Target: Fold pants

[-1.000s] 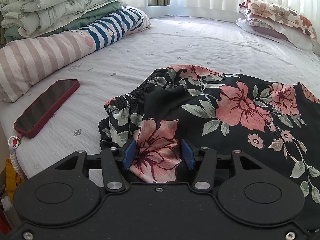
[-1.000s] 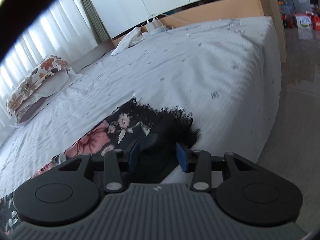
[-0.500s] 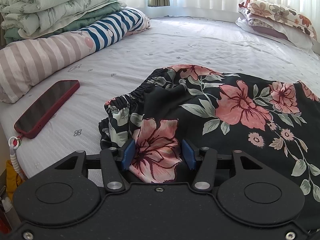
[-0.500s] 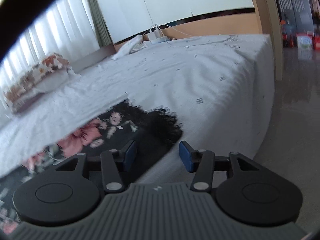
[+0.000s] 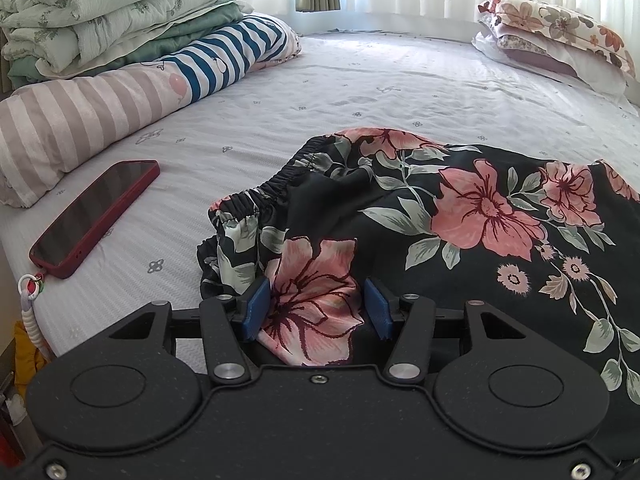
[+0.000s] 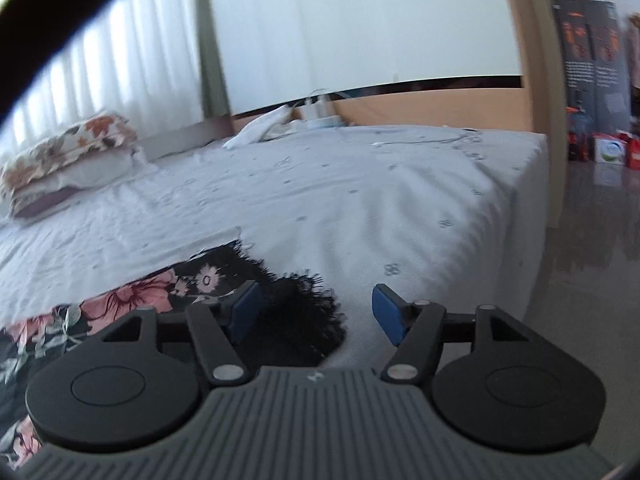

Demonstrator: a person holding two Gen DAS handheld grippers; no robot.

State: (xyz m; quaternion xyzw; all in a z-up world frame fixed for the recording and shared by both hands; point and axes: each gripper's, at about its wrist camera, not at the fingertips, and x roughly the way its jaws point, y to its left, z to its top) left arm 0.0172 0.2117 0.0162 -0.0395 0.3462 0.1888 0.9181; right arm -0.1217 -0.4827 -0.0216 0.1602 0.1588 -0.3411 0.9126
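pants (image 6: 132, 304) hem now released; right gripper (image 6: 316, 312) spread wider than before.

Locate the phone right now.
Left wrist view only: the phone lies flat on the bed at the left, near the edge, between the striped bolster and the pants, touching neither.

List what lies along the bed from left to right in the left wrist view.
Striped bolster → red phone → floral pants, with a fold between the open left gripper fingers → floral pillows at far right.
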